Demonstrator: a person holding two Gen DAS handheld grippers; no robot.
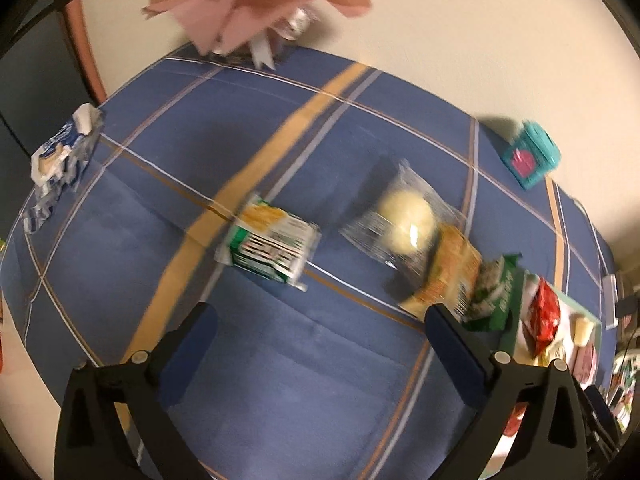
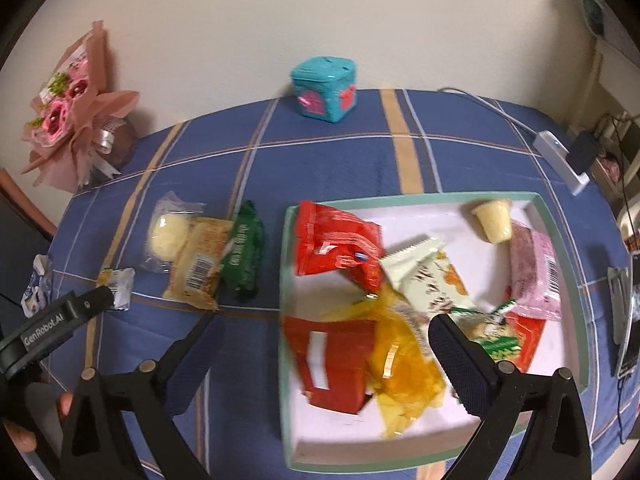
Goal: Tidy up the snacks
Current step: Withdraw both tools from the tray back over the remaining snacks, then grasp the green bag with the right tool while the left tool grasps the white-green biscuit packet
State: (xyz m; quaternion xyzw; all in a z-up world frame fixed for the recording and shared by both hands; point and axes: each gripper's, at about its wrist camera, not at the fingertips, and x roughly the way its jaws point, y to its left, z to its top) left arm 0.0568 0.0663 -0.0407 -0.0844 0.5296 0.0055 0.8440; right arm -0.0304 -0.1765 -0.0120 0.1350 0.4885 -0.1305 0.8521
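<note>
Left wrist view: left gripper (image 1: 320, 320) spread wide, empty, above the blue tablecloth (image 1: 280, 380); a green-white snack packet (image 1: 270, 250) lies just ahead, blurred.

Right wrist view: right gripper (image 2: 326, 332) likewise released, over the tray (image 2: 560, 216) of piled snacks, barely seen from the left.

We see our left gripper (image 1: 318, 320) held wide open above the blue plaid tablecloth (image 1: 280, 380), with nothing between its fingers. Ahead lies a green-and-white snack packet (image 1: 270, 250), and right of it, apart, a clear-wrapped pale bun (image 1: 404, 222). An orange-yellow packet (image 1: 450, 276) overlaps the bun's wrapper, with a green packet (image 1: 496, 296) just beside it (everything here is motion-blurred). A red packet (image 1: 544, 314) sits in the tray (image 1: 516, 324). A crumpled blue-and-white wrapper (image 1: 60, 156) lies far left, a teal box (image 1: 530, 154) far right, and a pink bouquet (image 1: 240, 0) at the back.
</note>
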